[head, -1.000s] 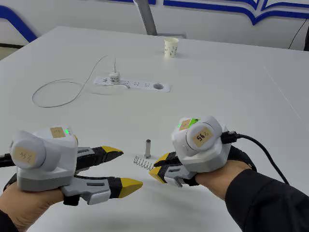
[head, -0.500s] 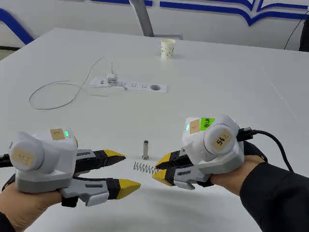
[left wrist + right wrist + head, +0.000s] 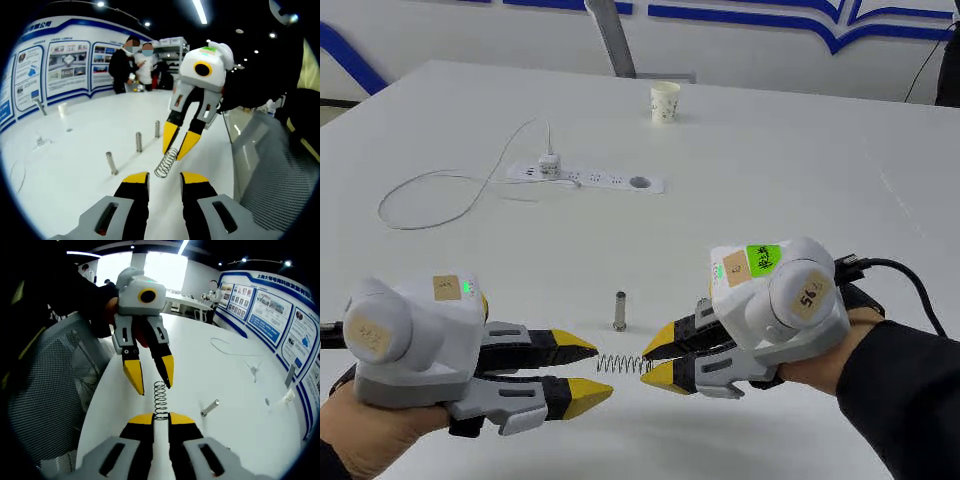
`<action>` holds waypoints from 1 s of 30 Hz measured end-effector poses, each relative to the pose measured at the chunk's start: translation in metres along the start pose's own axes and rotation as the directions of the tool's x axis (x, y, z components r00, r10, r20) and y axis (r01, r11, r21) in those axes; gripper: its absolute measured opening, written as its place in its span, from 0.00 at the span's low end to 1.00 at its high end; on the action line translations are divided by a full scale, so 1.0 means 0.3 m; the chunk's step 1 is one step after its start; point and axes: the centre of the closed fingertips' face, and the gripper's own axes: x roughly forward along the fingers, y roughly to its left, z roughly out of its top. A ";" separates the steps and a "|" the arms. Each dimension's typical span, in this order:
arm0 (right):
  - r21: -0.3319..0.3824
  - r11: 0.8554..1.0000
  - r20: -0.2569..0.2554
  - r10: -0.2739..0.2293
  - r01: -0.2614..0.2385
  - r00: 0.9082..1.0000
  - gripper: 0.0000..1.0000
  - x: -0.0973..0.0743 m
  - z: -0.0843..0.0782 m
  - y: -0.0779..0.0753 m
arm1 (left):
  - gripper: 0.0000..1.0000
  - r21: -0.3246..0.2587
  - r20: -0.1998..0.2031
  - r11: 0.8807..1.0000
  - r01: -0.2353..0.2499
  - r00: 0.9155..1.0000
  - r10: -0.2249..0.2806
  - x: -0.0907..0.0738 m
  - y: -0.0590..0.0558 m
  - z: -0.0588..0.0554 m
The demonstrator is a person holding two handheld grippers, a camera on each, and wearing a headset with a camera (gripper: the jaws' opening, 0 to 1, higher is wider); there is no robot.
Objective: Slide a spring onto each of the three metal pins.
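The thin silver wire coil spring [image 3: 620, 364] is stretching level between the 2 pairs of yellow tips. It is just in front of the short grey metal pin [image 3: 619, 310], which is standing upright on the white tabletop [image 3: 770, 180]. The right gripper [image 3: 654, 360] is pinching 1 end of the spring, its jaws drawn almost together on the last coils, and in the right gripper view the coils are running straight out from that pinch. The left gripper [image 3: 592, 366] is keeping its jaws wide apart with nothing between them, and the spring's free end is reaching just up to their gap. In the left gripper view 2 more pins [image 3: 138, 142] are lining up beyond the bare one, their sides looking ribbed but too small to say more. A tan sticker [image 3: 808, 295] on the right gripper is carrying handwritten digits, 56 or 95 depending on which way up. The green label [image 3: 763, 258] beside it and the pale sticker [image 3: 368, 336] on the left gripper are too faint to read. Compared with 0.5 s ago, the spring is sitting farther from the pin's foot and lying level rather than slanted, with the left tips closer to it.
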 end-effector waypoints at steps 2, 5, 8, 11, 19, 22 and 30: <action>-0.010 1.000 -0.005 0.008 -0.008 1.000 0.11 0.000 -0.001 0.005 | 0.24 0.000 0.003 1.000 0.008 1.000 -0.008 0.002 -0.006 0.002; -0.018 1.000 -0.004 0.015 -0.015 1.000 0.11 0.002 0.001 0.011 | 0.21 0.002 0.002 1.000 0.018 1.000 -0.018 0.003 -0.012 0.002; -0.028 0.999 -0.004 0.017 -0.017 1.000 0.11 0.002 0.003 0.014 | 0.18 0.000 0.003 1.000 0.022 1.000 -0.022 0.003 -0.014 0.002; -0.041 0.999 -0.006 0.021 -0.021 1.000 0.11 0.001 0.003 0.017 | 0.15 -0.002 0.006 1.000 0.024 1.000 -0.024 0.001 -0.013 0.004; -0.049 0.999 -0.018 0.020 -0.021 1.000 0.11 0.005 -0.005 0.018 | 0.12 -0.009 0.017 1.000 0.027 1.000 -0.027 0.002 -0.015 0.012; -0.047 0.999 -0.021 0.018 -0.019 1.000 0.11 0.005 -0.007 0.016 | 0.12 -0.010 0.021 1.000 0.025 0.999 -0.025 0.001 -0.015 0.017; -0.028 1.000 -0.029 0.003 -0.004 1.000 0.11 0.010 -0.016 0.007 | 0.11 -0.014 0.054 1.000 0.027 0.998 -0.026 0.002 -0.019 0.050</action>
